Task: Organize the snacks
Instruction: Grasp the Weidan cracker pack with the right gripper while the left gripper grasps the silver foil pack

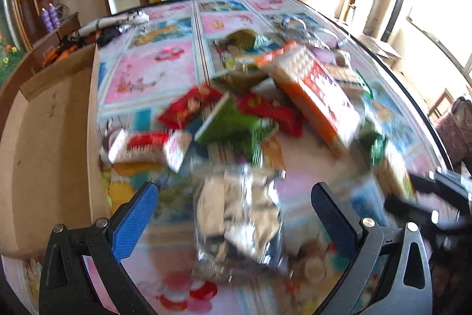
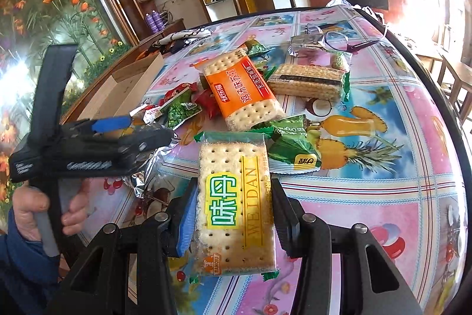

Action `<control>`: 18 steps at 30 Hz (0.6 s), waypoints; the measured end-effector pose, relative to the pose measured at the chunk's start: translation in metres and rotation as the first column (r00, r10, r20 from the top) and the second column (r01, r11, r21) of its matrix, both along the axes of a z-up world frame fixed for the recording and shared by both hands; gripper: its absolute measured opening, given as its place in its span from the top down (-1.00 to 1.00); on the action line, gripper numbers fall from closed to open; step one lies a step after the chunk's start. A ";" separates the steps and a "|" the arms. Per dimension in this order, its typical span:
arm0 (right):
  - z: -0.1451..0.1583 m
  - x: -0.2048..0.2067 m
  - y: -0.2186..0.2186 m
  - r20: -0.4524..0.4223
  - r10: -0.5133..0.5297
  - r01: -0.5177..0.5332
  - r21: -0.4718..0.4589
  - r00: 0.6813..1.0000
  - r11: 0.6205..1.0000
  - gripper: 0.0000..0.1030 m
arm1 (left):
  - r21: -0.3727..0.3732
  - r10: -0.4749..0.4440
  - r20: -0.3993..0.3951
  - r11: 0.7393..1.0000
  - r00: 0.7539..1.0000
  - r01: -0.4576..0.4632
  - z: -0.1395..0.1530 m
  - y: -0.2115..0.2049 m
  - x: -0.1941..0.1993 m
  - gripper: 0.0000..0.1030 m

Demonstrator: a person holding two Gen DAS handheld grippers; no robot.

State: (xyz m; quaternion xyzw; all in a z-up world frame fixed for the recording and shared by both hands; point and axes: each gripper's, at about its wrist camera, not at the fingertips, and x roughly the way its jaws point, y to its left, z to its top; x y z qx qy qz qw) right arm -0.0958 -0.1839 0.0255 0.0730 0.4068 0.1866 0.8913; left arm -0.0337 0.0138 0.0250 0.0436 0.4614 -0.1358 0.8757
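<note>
A: Where is the cracker pack (image 2: 236, 205)?
B: Right between the two fingers of the right tool (image 2: 234, 191). It is a clear pack of pale square crackers with a green and yellow label, lying lengthways along the fingers. The blue pad (image 2: 187, 222) presses its left edge and the black finger its right edge, so the tool is clamped on it.

A: And around it?
B: Just beyond its far end sit green wrapped sweets (image 2: 290, 148). Further up the desk (image 2: 383, 197) lies an orange cracker pack (image 2: 242, 89), with a wafer pack (image 2: 306, 83) to its right and small red and green snack packets (image 2: 183, 104) to its left.

A: The left tool?
B: The left tool (image 1: 234, 197) has its jaws spread wide, touching nothing. A crumpled silver foil bag (image 1: 239, 220) lies on the desk between and below the fingers, apart from both pads. That view is blurred, so details are soft.

A: Anything else near?
B: A cardboard box (image 1: 53, 143) sits at the left edge of the desk, beside the left tool. In the right wrist view a hand (image 2: 32, 211) in a blue sleeve grips the left tool's handle. The desk carries a bright pink and blue fruit-pattern cloth.
</note>
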 end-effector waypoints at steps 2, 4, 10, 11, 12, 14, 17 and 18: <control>0.000 -0.001 0.000 0.003 0.000 0.000 -0.001 1.000 1.000 0.04 | -0.008 0.005 -0.007 1.000 1.000 -0.005 -0.004 0.007 -0.006 -1.00; 0.000 -0.001 0.001 0.003 0.004 -0.004 -0.004 1.000 1.000 0.04 | -0.020 -0.005 -0.015 1.000 1.000 0.004 -0.006 0.009 -0.010 -1.00; -0.001 -0.001 0.001 0.002 0.003 -0.003 -0.008 1.000 1.000 0.04 | 0.025 -0.029 -0.021 0.999 0.999 0.029 -0.019 -0.001 -0.007 -0.74; -0.001 -0.001 0.002 0.001 0.002 -0.002 -0.009 1.000 1.000 0.04 | 0.034 -0.025 -0.015 0.999 1.000 0.026 -0.018 -0.002 -0.006 -0.63; -0.001 -0.001 0.002 0.001 0.003 -0.003 -0.010 1.000 1.000 0.04 | 0.027 -0.028 -0.011 0.999 1.000 0.028 -0.017 -0.002 -0.006 -0.53; -0.001 -0.001 0.002 0.000 0.005 -0.005 -0.012 1.000 1.000 0.04 | 0.043 -0.022 0.000 0.999 1.000 0.022 -0.016 -0.003 -0.007 -0.31; -0.002 0.000 0.002 -0.003 0.004 -0.004 -0.010 1.000 1.000 0.04 | 0.036 -0.020 0.009 0.999 1.000 0.020 -0.014 0.000 -0.008 -0.13; -0.002 0.000 0.002 -0.004 0.004 -0.004 -0.010 1.000 1.000 0.04 | 0.029 -0.022 0.009 0.999 1.000 0.022 -0.014 0.001 -0.009 -0.12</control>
